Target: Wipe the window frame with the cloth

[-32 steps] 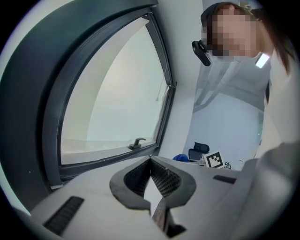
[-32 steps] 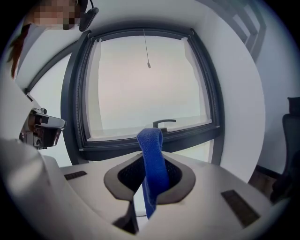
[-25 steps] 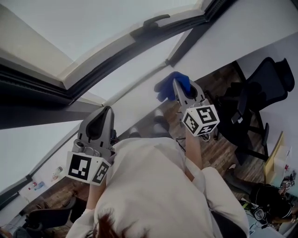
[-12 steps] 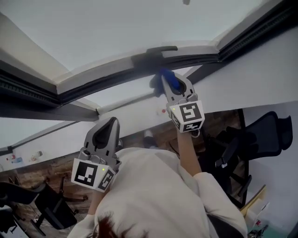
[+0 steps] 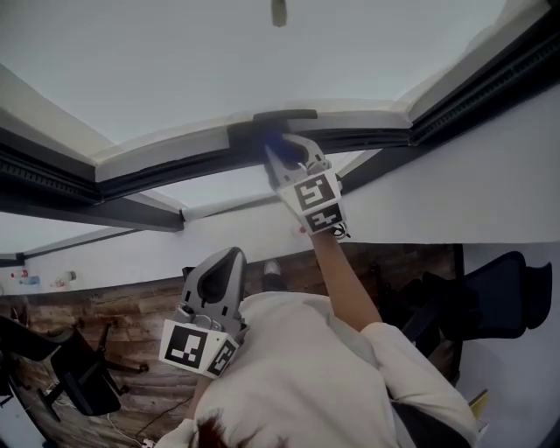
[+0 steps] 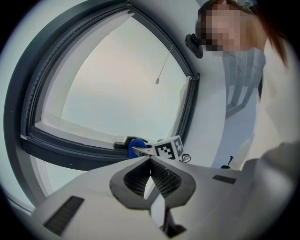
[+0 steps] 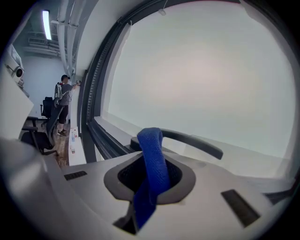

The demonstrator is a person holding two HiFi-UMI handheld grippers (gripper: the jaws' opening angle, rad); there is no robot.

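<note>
A blue cloth (image 7: 152, 164) is clamped between the jaws of my right gripper (image 5: 282, 159), which is shut on it. In the head view that gripper is raised to the dark window frame (image 5: 175, 166), with the cloth (image 5: 278, 144) against the frame just under the black window handle (image 5: 284, 116). The right gripper view shows the handle (image 7: 192, 143) just past the cloth's folded tip. My left gripper (image 5: 224, 261) hangs low near the person's chest, shut and holding nothing. From the left gripper view, the cloth (image 6: 135, 146) and the right gripper's marker cube (image 6: 168, 147) sit at the frame's lower bar.
A blind cord's pull (image 5: 278, 12) hangs before the glass above. A white sill (image 5: 131, 254) runs under the window. Black office chairs (image 5: 490, 297) (image 5: 70, 376) stand on the wood floor below. A person (image 7: 64, 105) stands far off along the wall.
My right gripper has risen up and to the left with the cloth, from below the sill to the frame by the handle. The left gripper stays low.
</note>
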